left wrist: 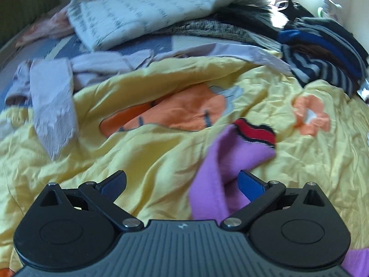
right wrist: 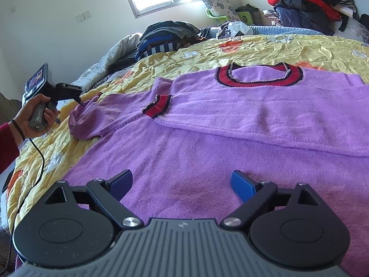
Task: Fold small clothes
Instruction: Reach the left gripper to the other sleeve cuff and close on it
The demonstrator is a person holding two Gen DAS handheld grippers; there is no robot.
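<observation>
Across the yellow bedspread (right wrist: 265, 46) lies the purple sweater (right wrist: 207, 152), spread flat with its red-and-black collar (right wrist: 258, 76) toward the far edge of the bed. One sleeve is folded in over the chest, its red cuff (right wrist: 158, 106) resting on the body of the knit. My right gripper (right wrist: 182, 182) hovers over the lower part of the sweater, blue fingers (right wrist: 243, 182) spread wide apart with nothing between them.

My left gripper (left wrist: 182, 183) is open too — its pads stand well apart over the bedspread, near the left edge of the sweater. In the left wrist view a purple fold with the red cuff (left wrist: 256, 132) rises just beside the right-hand pad (left wrist: 251, 182); I cannot tell whether pad and cloth touch. From the right wrist view I see my left hand (right wrist: 37, 117) gripping the handle, the gripper's tip at the bunched shoulder of the sweater (right wrist: 85, 122).

Toward the far left corner of the bed sits a stack of dark and striped clothes (right wrist: 166, 39) — beside it in the left view, a pale printed blanket (left wrist: 150, 13) and a lilac garment (left wrist: 55, 106) lying on the bedspread.
</observation>
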